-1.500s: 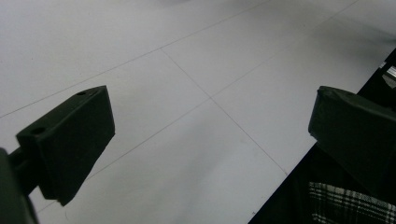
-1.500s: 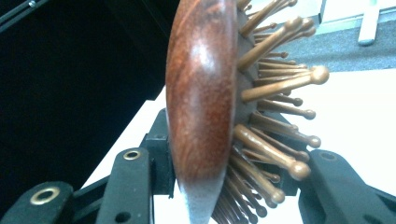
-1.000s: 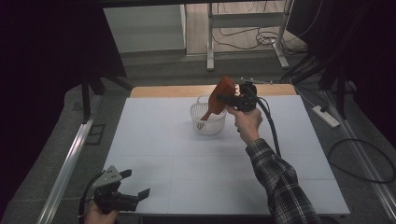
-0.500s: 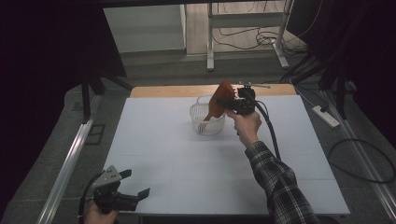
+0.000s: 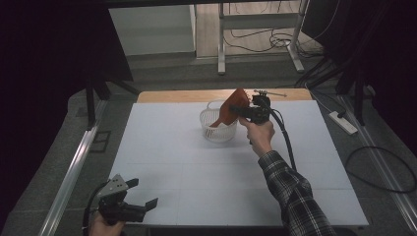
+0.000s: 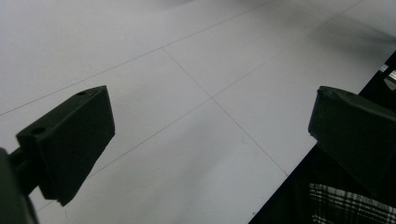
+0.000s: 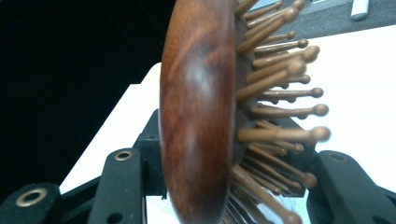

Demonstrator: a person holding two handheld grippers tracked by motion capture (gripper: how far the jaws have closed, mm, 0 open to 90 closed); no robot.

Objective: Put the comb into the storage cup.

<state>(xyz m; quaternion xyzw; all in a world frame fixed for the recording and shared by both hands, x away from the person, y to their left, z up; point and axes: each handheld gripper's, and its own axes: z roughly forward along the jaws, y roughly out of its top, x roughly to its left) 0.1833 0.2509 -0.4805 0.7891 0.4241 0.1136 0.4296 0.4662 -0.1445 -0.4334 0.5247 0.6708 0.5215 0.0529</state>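
Observation:
A brown wooden hairbrush point(image 5: 232, 107) with ball-tipped wooden pins hangs over a white basket point(image 5: 210, 131) at the far middle of the white table point(image 5: 314, 167). My right gripper point(image 5: 237, 110) holds it from the right. In the right gripper view the brush point(image 7: 198, 107) stands on edge between the jaws of this gripper point(image 7: 233, 177). One jaw lies against its wooden back and the other against the pin tips. These jaws have just been opening a little, with the brush still between them. My left gripper point(image 5: 142, 193) rests open at the table's near left corner. Nothing lies between the jaws of the left gripper point(image 6: 210, 126).
A wooden strip point(image 5: 187, 95) runs along the table's far edge. Desk legs and loose cables point(image 5: 255, 44) are on the floor behind. A power strip point(image 5: 344, 123) lies on the floor to the right, and a metal rail point(image 5: 74, 167) runs along the left side.
My right gripper and the brush have shifted only slightly above the basket. The left gripper has stayed where it was.

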